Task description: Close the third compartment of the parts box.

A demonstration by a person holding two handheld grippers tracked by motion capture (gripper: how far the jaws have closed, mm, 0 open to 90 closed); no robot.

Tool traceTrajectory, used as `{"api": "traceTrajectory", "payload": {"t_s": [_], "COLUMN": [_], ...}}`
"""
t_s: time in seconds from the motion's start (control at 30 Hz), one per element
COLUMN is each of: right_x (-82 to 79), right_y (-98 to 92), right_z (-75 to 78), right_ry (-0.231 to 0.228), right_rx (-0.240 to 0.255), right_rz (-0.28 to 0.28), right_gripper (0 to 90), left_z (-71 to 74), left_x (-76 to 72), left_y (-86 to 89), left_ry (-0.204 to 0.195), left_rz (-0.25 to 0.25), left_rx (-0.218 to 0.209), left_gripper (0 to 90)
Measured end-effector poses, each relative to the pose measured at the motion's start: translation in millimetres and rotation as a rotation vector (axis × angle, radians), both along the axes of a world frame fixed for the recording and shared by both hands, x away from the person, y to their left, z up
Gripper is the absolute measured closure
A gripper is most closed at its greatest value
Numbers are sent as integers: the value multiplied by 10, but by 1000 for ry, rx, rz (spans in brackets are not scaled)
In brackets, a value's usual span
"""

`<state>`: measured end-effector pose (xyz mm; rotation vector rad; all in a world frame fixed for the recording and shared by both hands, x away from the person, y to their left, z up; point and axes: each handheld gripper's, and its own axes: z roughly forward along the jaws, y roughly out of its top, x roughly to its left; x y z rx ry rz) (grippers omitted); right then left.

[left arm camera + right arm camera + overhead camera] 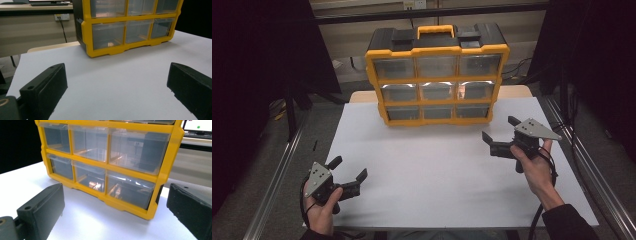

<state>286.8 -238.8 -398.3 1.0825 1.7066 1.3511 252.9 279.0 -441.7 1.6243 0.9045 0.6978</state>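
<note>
Approaching: your right gripper (498, 135), jaws spread and empty, sits right of centre near the yellow drawer organizer (437, 75) at top centre. Left gripper (348, 169), also open, waits lower left. Next, likely align with a lower-right drawer (130, 191).

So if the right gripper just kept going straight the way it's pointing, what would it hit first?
Probably the yellow drawer organizer, around its bottom-right drawer. The right gripper is open, with bare white table before it.

No text, label, brand or number can be read anywhere. The yellow organizer (437, 75) is unmarked.
</note>
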Motion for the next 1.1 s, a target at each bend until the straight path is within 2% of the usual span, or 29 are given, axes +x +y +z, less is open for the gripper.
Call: {"api": "traceTrajectory", "payload": {"t_s": [0.17, 0.23, 0.33, 0.63, 0.73, 0.9, 0.97, 1.1], "right_x": [-121, -172, -247, -509, -601, -723, -764, -777], "right_y": [-55, -82, -132, -297, -342, -405, -408, -409], "right_z": [-56, -80, -110, -259, -293, -341, -369, -377], "right_ry": [3, 3, 6, 34, 43, 57, 67, 74], "right_rx": [3, 7, 6, 1, -4, -1, -8, -14], "right_rz": [-5, -4, -10, -32, -30, -36, -31, -25], "right_gripper": [5, 6, 7, 8, 9, 8, 6, 6], "left_z": [-2, -4, -1, -5, -11, -15, -20, -25], "left_x": [3, 3, 1, -4, 2, 5, 10, 22], "left_y": [5, -9, -4, 1, -22, -33, -48, -51], "left_ry": [2, -1, -1, 3, 0, 1, 0, 8], "left_rz": [3, 5, 1, -1, -2, -8, -10, -17], "left_rx": [8, -10, -3, 5, -11, -9, -18, -5], "left_gripper": [30, 30, 30, 30, 31, 32, 32, 31]}}
